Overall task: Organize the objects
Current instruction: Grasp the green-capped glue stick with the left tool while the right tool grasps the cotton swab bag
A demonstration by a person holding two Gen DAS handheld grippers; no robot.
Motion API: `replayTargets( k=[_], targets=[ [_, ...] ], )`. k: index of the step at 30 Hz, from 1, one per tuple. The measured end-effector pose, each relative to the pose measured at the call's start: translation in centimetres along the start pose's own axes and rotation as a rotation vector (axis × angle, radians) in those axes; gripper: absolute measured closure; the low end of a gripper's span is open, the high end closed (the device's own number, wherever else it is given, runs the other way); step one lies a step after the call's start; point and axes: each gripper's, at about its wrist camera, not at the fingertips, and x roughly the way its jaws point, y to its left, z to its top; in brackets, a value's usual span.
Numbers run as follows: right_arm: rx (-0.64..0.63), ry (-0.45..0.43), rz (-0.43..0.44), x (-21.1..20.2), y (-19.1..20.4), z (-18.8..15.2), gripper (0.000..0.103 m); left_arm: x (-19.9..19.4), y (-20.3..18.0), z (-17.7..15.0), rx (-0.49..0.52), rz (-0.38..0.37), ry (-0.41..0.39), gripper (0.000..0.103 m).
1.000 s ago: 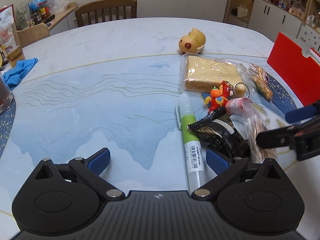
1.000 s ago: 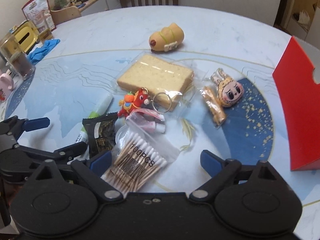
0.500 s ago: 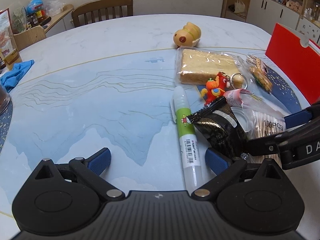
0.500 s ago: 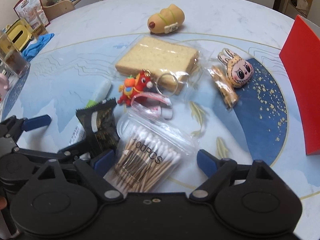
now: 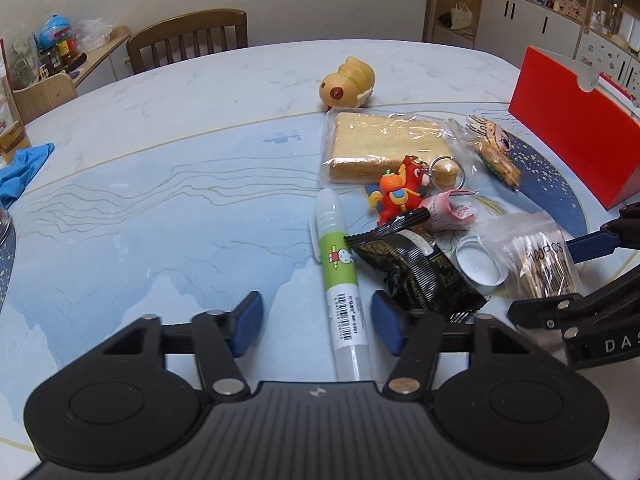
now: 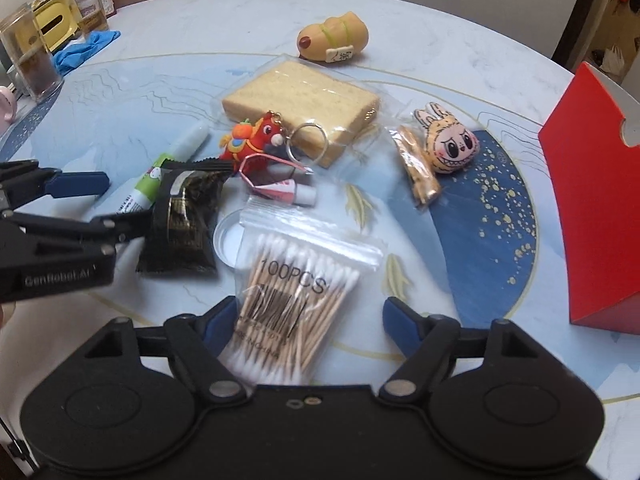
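A heap of small items lies on the blue-and-white table. My left gripper point(image 5: 318, 328) is open, its jaws either side of a green-and-white glue pen point(image 5: 340, 276), beside a black snack packet point(image 5: 416, 268). My right gripper point(image 6: 308, 326) is open, its jaws either side of a clear bag of cotton swabs point(image 6: 296, 292). The left gripper also shows in the right wrist view point(image 6: 100, 204), by the black packet point(image 6: 186, 220). A red box point(image 6: 600, 216) stands at the right.
Also in the heap: wrapped cake slice point(image 6: 300, 100), red keychain figure point(image 6: 256, 140), small pink tube point(image 6: 284, 192), round lid point(image 6: 228, 240), yellow toy point(image 6: 332, 40), doll face point(image 6: 448, 144), snack stick point(image 6: 416, 172). Blue cloth point(image 6: 84, 50) and jars point(image 6: 32, 64) at far left.
Both grippers have moved forward and down toward the heap: the glue pen now lies between the left jaws and the cotton swab bag between the right jaws. Both stay open.
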Motion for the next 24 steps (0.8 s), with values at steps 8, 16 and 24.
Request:
replayTargets(
  k=[8,16,24],
  targets=[
    [-0.036,-0.02,-0.014,-0.9,-0.7,-0.5,0.06,0.1,-0.8,0.8,0.028,-0.032,0.029,0.085],
    [-0.005,-0.059,0.012,-2.9,-2.3,-1.1,0.065,-0.3,0.2,1.0,-0.049,-0.077,0.064,0.087],
    [0.066,-0.095,0.031,-5.4,-4.9,-1.3,0.066,-2.3,2.3,0.8,-0.155,-0.092,0.055,0.087]
  ],
)
